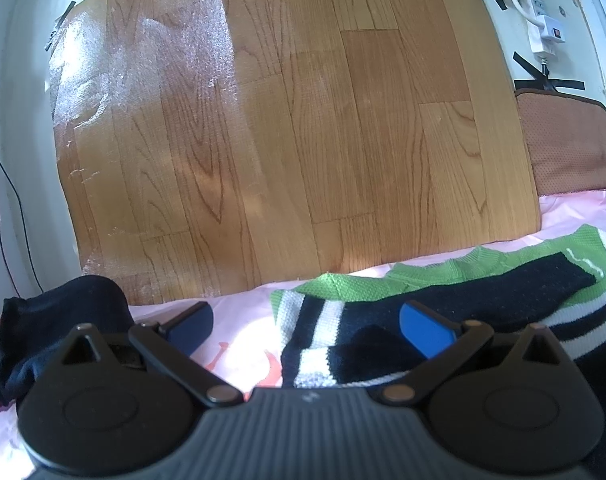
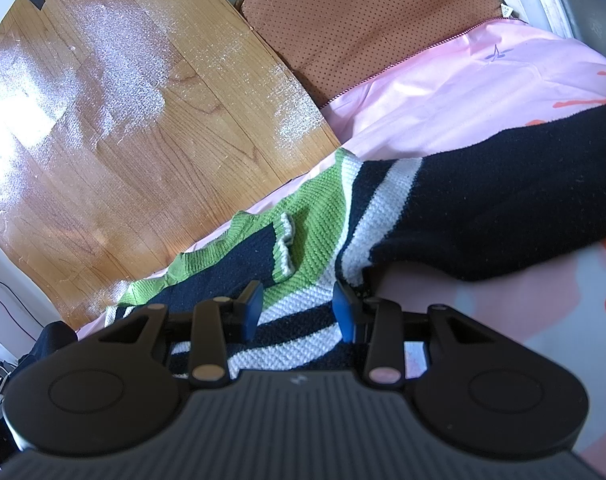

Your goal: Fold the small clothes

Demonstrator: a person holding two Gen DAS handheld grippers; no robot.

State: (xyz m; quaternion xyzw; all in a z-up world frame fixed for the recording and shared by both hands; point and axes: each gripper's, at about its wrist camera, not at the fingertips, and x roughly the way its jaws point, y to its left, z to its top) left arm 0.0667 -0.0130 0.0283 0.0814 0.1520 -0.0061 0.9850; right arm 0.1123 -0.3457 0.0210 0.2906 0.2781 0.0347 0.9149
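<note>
A small knit sweater (image 1: 443,292) with green, white and navy stripes lies on a pink printed sheet (image 1: 239,344). My left gripper (image 1: 307,326) is open wide, low over the sweater's left edge, its right blue pad (image 1: 423,332) above the navy part. In the right wrist view the sweater (image 2: 315,240) lies spread with a navy sleeve (image 2: 503,200) reaching to the right. My right gripper (image 2: 299,308) is open, its blue pads on either side of a striped band of the sweater, low over it.
A dark navy garment (image 1: 43,328) lies bunched at the left on the sheet. A wood-pattern mat (image 1: 283,120) covers the floor beyond the sheet. A brown cushion (image 2: 375,16) lies at the sheet's far corner. A power strip (image 1: 543,12) and cables lie by the wall.
</note>
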